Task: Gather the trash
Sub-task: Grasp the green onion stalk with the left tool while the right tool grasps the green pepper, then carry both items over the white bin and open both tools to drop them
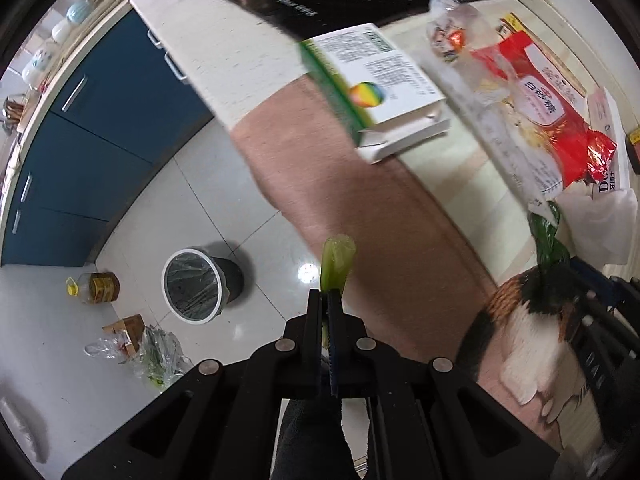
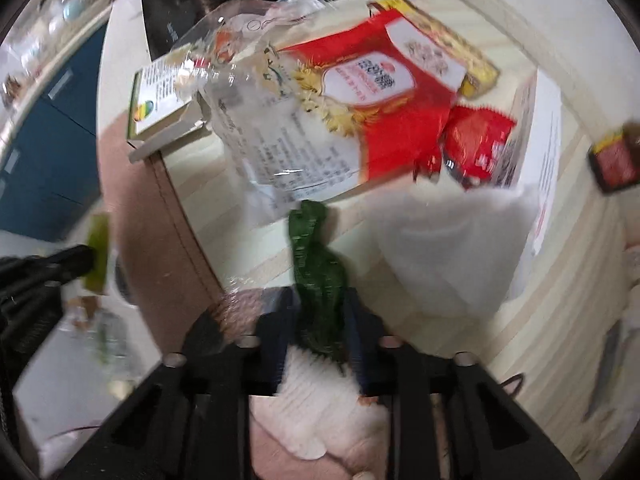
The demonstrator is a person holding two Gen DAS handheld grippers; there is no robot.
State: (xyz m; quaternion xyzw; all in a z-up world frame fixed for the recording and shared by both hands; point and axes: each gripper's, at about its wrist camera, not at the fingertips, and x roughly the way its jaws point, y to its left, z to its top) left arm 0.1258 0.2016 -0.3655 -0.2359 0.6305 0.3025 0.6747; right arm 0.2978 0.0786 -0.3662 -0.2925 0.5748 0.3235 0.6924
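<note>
1. On the floor at the far left of the left wrist view, a plastic bag of scraps (image 1: 148, 354) lies beside a cooking oil jug (image 1: 96, 287), below the blue cabinets (image 1: 92, 128).
2. Just right of them stands the lined trash bin (image 1: 198, 285), upright and open-mouthed on the white tiles.
3. The left claw (image 1: 330, 300) points straight down over the floor, right of the bin and beside the desk's brown edge. Its jaws are pressed together on a light green plastic scrap (image 1: 337, 260), which sticks out beyond the tips.
4. On the desk (image 1: 452, 168), a green-and-white carton (image 1: 372, 84) lies at the edge, overhanging slightly.
5. Right of the carton lies a crumpled clear wrapper (image 2: 248, 80), then a red sugar bag (image 2: 384, 100) partly under it, and a white plastic bag (image 2: 452, 240) nearer the camera.
6. The right claw (image 2: 320, 320) also points down, above the desk near its edge. Its jaws are clamped on a dark green plastic scrap (image 2: 316, 264), whose free end reaches toward the clear wrapper. The view is blurred.
</note>
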